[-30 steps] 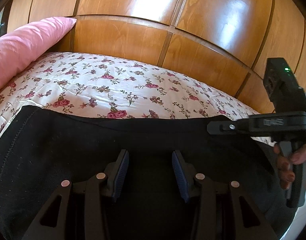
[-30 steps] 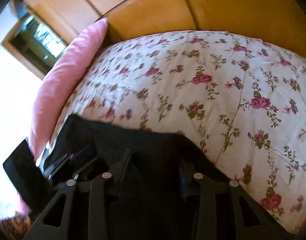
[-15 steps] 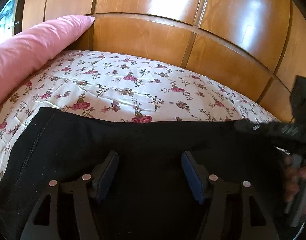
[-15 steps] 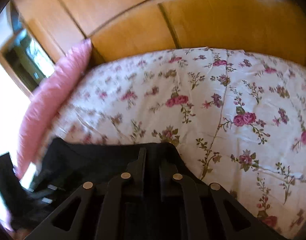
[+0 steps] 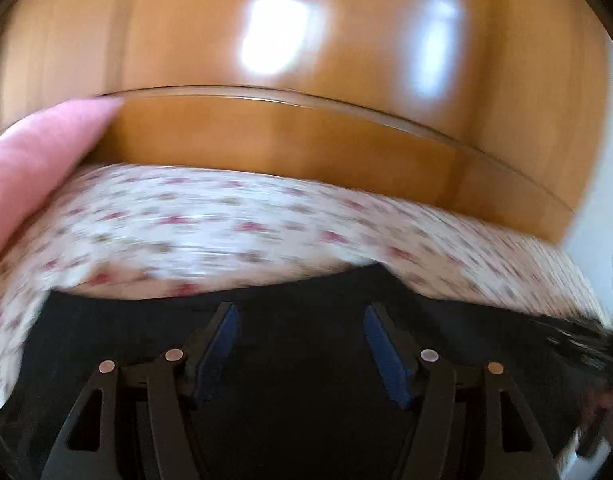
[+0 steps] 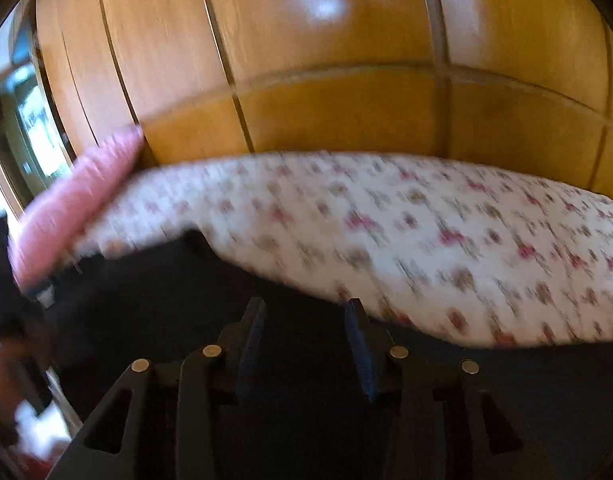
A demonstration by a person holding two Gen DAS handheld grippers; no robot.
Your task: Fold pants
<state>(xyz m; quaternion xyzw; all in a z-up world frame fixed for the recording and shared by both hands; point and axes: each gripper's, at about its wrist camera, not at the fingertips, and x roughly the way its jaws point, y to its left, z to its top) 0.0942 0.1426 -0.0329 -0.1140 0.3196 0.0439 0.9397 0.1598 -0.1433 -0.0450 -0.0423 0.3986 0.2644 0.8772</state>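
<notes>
Black fabric, the pants (image 5: 298,392), lies spread across a floral bedspread (image 5: 234,232) beside a pink pillow (image 5: 30,168), with a glossy wooden headboard (image 5: 290,136) behind. Both views are blurred. The left gripper (image 5: 300,326) hangs over the cloth, its jaws opening wide, nothing pinched between its blue pads (image 5: 222,340). The right gripper (image 6: 304,328) is also opening above the pants near their edge, pads clear of the fabric. To fold well, each gripper should probably settle on a matching corner, pinch both layers, and lift evenly.
</notes>
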